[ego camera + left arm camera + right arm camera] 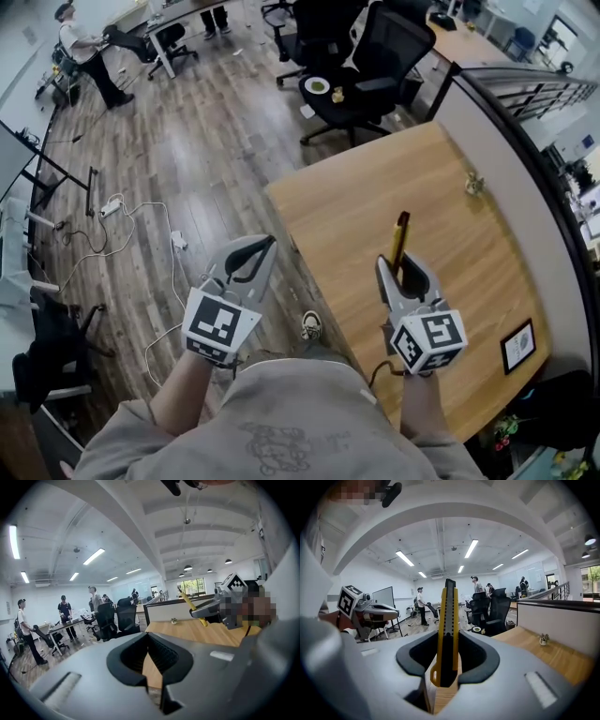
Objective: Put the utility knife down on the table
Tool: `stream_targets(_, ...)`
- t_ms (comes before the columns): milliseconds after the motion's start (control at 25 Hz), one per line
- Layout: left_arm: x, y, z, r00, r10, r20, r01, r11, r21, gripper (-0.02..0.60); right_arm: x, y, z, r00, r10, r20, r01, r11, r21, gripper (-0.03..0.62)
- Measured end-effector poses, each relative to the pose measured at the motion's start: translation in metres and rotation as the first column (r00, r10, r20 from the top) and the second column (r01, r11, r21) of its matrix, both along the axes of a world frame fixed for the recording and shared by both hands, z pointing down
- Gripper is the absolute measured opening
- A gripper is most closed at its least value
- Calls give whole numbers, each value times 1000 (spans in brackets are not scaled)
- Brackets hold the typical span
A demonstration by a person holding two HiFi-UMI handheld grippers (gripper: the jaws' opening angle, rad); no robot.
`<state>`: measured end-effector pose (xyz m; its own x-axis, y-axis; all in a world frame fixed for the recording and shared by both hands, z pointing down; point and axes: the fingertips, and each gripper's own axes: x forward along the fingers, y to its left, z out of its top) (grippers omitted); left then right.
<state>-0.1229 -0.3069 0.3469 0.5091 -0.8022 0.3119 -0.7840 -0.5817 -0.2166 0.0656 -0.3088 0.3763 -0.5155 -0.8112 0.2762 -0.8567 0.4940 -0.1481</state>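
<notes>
**Right gripper view: knife clamped upright, table waiting underneath**

The knife (446, 634) is a slim yellow-and-black stick standing between the jaws of the right gripper (447, 662), which are closed on the flat sides of its lower end. Most of its length pokes out past the jaws. From the head view it hangs over the near part of the table (375, 187).

It looks light and stiff, and the smooth plastic sides would probably slip under a loose grip. The flat flanks of the handle seem the sound place to hold it. Whether the blade is out, I cannot tell.

The table is pale wood, flat and hard, so a dropped knife would likely clatter or skid; laying it down flat looks safer. Bare wood lies all round it, with only a tiny plant (473, 183) far off by the partition (525, 150) and a small frame (517, 345) near the right edge.

The left gripper (251, 258) is closed on nothing, off the table over the plank floor (187, 141). Beyond are office chairs (375, 66), loose cables and people standing well away.
</notes>
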Motion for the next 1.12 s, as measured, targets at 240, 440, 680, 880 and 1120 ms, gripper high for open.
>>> stream_targets(240,12,-35,6,999,26,27,-26,1000,-15,-1,8,-31,13,1000,12,-9,-12,999,-39,137)
stream_targets(440,4,-48,16,999,34,27,-33,998,-51,0,0,-40,19,1000,21,12,-20,997,-76,137)
stream_targets(680,-2,-64,23,997,69,26,-66,995,-78,0,-1,-51,30,997,72,30,-68,990,-124,137)
stream_targets(880,-9,-79,18,997,74,1,-74,996,-48,0,-3,-67,38,995,99,33,-93,985,-148,137)
stream_targets(1120,-12,-108,34,997,80,-19,-81,994,-70,0,-17,-110,66,996,88,-30,-92,974,-205,137)
